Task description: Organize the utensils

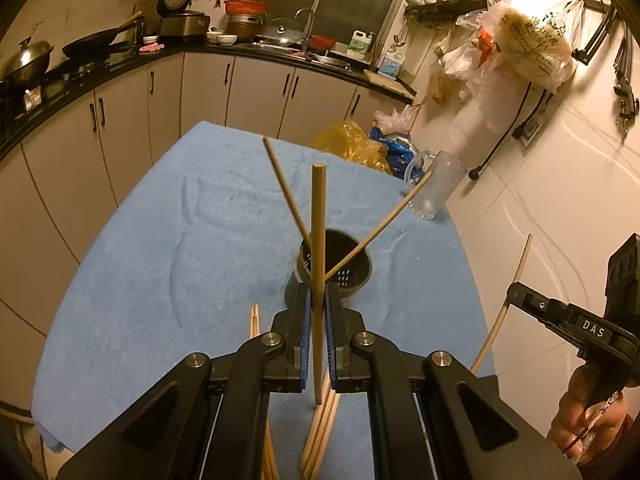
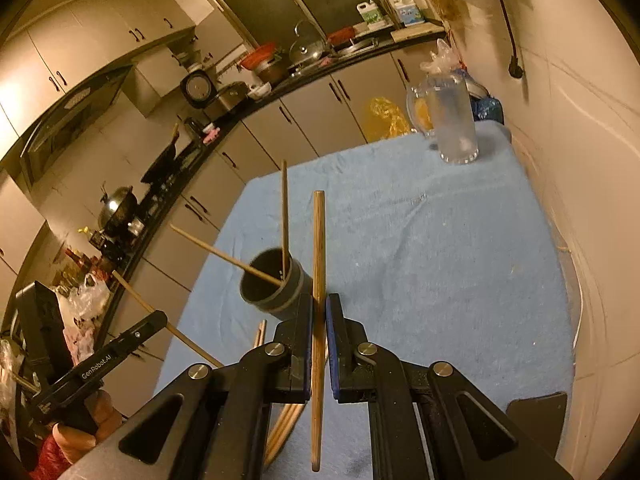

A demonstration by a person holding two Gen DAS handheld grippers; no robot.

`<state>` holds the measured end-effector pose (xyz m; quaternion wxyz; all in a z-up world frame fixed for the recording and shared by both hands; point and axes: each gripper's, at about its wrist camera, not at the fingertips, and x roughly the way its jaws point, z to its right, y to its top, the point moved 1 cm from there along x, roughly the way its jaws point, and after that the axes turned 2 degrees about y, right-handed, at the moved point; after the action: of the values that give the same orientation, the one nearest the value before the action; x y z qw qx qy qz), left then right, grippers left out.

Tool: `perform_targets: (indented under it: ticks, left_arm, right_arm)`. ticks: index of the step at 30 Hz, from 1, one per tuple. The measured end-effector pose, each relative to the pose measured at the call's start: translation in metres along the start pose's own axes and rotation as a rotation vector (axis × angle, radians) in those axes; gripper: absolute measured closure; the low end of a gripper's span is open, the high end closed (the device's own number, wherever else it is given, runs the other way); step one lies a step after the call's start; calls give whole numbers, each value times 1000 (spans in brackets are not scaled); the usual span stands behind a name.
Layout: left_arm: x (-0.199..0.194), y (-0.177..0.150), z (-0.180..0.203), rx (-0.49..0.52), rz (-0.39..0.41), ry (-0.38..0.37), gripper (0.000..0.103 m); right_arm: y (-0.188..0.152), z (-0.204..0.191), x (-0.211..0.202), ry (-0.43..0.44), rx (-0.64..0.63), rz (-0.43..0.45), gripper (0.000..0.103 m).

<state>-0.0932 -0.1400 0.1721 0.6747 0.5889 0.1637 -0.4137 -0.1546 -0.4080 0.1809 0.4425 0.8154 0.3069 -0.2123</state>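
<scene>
Left tongs (image 1: 318,300) pinching upright chopstick (image 1: 318,240), angled downward

Left gripper (image 1: 318,300) clamped shut, right gripper (image 2: 319,308) clamped shut, both angled downward

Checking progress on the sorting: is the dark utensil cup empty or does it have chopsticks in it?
Not empty: two chopsticks lean inside the cup.

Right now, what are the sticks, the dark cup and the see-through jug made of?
Sticks: probably bamboo or wood, pale tan and matte with faint grain; they look like chopsticks. Cup: likely plastic, dull dark grey, and the left view shows holes punched in its wall. Jug: clear, with a handle and shiny highlights; glass or hard plastic, I can't tell which.
</scene>
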Motion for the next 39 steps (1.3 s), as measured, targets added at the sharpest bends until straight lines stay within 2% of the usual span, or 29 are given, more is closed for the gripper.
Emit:
perform_targets:
  ticks: [8, 22, 29, 34, 39]
  left_arm:
    - [-16, 25, 3, 26, 38, -15, 97]
    - [-27, 90, -4, 101, 110, -124, 97]
    - [-11, 117, -6, 111, 119, -162, 97]
    - [13, 123, -10, 104, 105, -162, 97]
    - [34, 122, -14, 104, 86, -169, 97]
  right_arm:
    - [17, -16, -7, 26, 2, 51, 97]
    - [65, -59, -5, -51, 82, 197, 97]
    - [94, -57, 10, -144, 183, 285, 96]
    - [102, -54, 28, -177, 240, 307, 96]
    - [102, -56, 49, -219, 239, 309, 97]
